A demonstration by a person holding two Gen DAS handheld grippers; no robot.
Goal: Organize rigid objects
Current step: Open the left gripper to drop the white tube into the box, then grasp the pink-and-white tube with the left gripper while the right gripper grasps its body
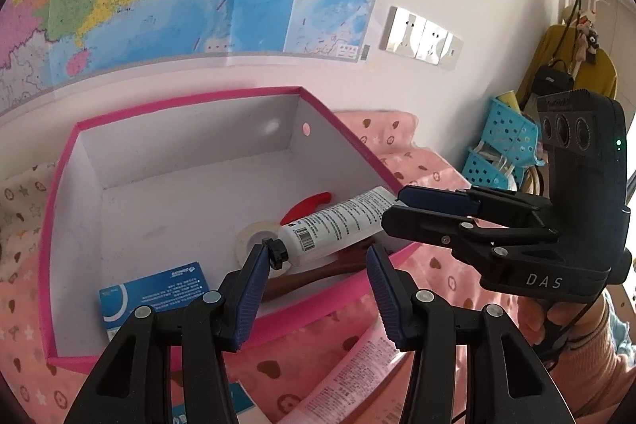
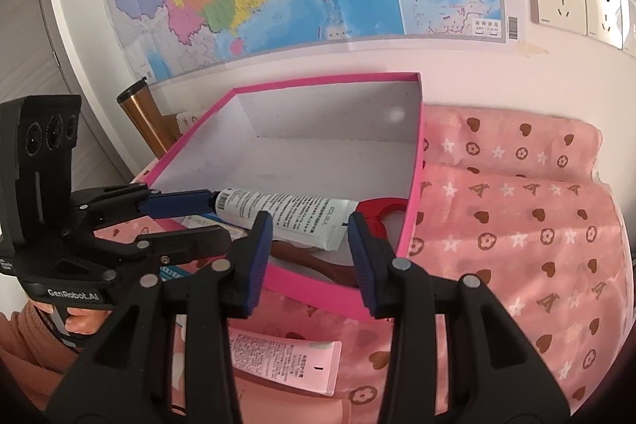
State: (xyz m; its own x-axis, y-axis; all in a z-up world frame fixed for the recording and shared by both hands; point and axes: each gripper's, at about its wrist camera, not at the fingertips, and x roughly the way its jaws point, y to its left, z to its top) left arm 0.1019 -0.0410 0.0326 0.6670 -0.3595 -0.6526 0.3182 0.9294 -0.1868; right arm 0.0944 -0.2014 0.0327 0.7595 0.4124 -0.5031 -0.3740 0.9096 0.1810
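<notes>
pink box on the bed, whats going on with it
A person holds a two-finger gripper in each hand over a pink-rimmed cardboard box on a pink patterned blanket. In the box lie a white printed tube with a black cap, a roll of clear tape, a red plastic piece, a brown wooden piece and a blue card. The left gripper and the right gripper hover at the box's near edge, jaws apart, holding nothing. A pink flat tube lies outside on the blanket.
</notes>
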